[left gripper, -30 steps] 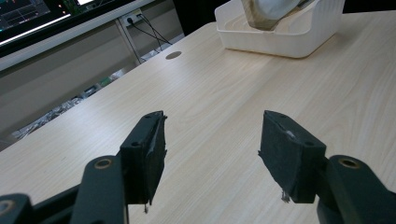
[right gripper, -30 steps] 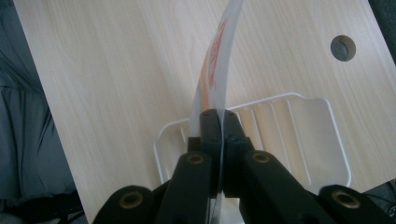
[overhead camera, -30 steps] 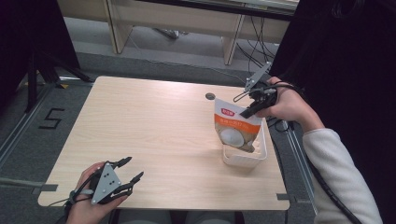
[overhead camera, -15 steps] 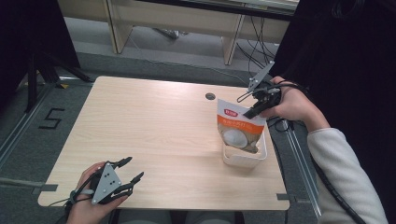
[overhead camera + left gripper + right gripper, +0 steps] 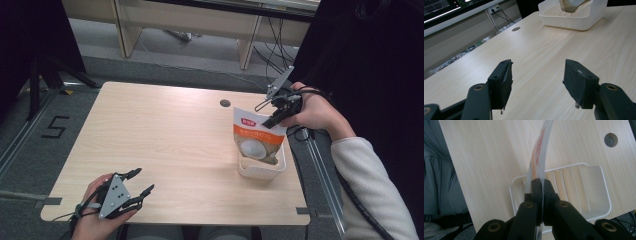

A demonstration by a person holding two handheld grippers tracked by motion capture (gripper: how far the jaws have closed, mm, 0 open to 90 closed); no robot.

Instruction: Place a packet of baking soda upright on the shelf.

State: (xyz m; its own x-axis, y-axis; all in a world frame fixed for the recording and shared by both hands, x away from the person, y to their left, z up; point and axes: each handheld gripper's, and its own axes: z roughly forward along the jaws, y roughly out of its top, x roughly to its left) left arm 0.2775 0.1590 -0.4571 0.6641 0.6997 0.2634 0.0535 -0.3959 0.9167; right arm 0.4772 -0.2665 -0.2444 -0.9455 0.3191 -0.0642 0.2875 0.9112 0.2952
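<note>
I've got the orange-and-white pouch (image 5: pixel 257 137) standing tilted in the white tray (image 5: pixel 262 170), out at two o'clock on the table (image 5: pixel 165 140). My right gripper (image 5: pixel 274 118) pinches its top edge, jaws clamped tight on it. Down at seven o'clock, my left gripper (image 5: pixel 142 182) rests with jaws spread apart, nothing between them.

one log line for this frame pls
right gripper: shut on pouch top edge | pouch: lower end in white tray | left gripper: open, nothing between fingers, near table front edge
</note>
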